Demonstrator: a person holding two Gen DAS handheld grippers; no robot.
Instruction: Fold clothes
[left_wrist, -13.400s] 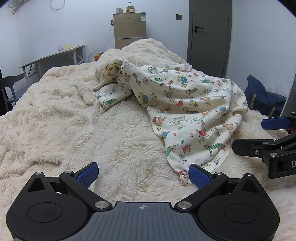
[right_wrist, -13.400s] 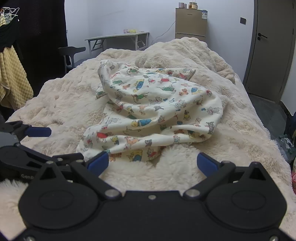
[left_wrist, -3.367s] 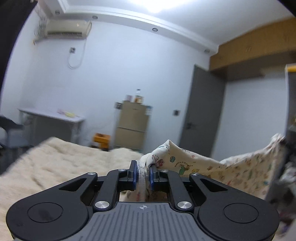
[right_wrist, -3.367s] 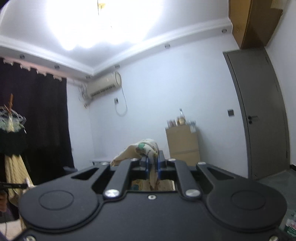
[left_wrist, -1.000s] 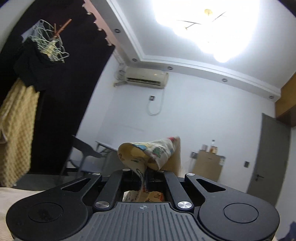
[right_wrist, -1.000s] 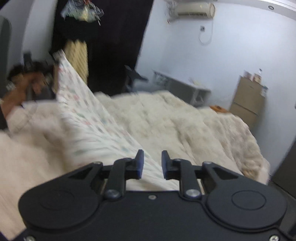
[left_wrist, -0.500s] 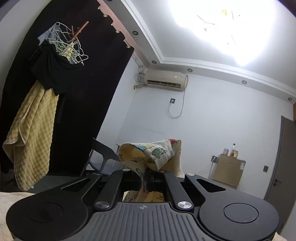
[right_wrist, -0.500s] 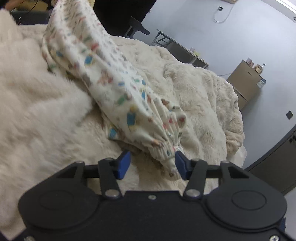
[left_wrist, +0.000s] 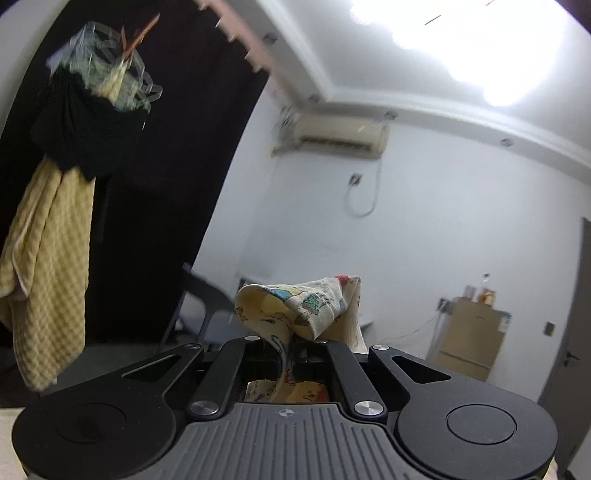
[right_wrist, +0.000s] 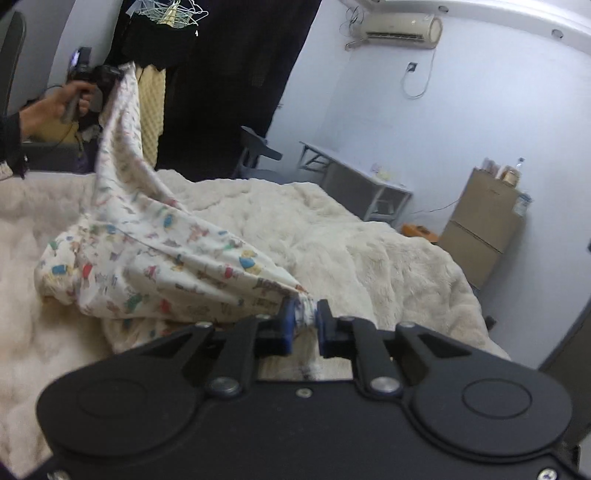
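Note:
The cream garment (right_wrist: 147, 266), printed with small coloured animals, hangs stretched between my two grippers above the bed. My right gripper (right_wrist: 304, 319) is closing its jaws, and the blue pads pinch the gathered cuff of the garment. At the upper left of the right wrist view a hand holds my left gripper (right_wrist: 110, 79) high, with the garment's other end in it. In the left wrist view the left gripper (left_wrist: 286, 354) is shut on a fold of the garment (left_wrist: 303, 306), which bulges up over the fingers.
A fluffy cream blanket (right_wrist: 351, 258) covers the bed. Behind it stand a chair (right_wrist: 258, 151), a grey desk (right_wrist: 354, 184) and a brown cabinet (right_wrist: 480, 229). A yellow towel (left_wrist: 48, 266) and dark clothes hang on hangers by the black curtain.
The right gripper's jaws, open around the cuff half a second ago, have closed on it. The left gripper has swung and risen with its end, pulling the garment up.

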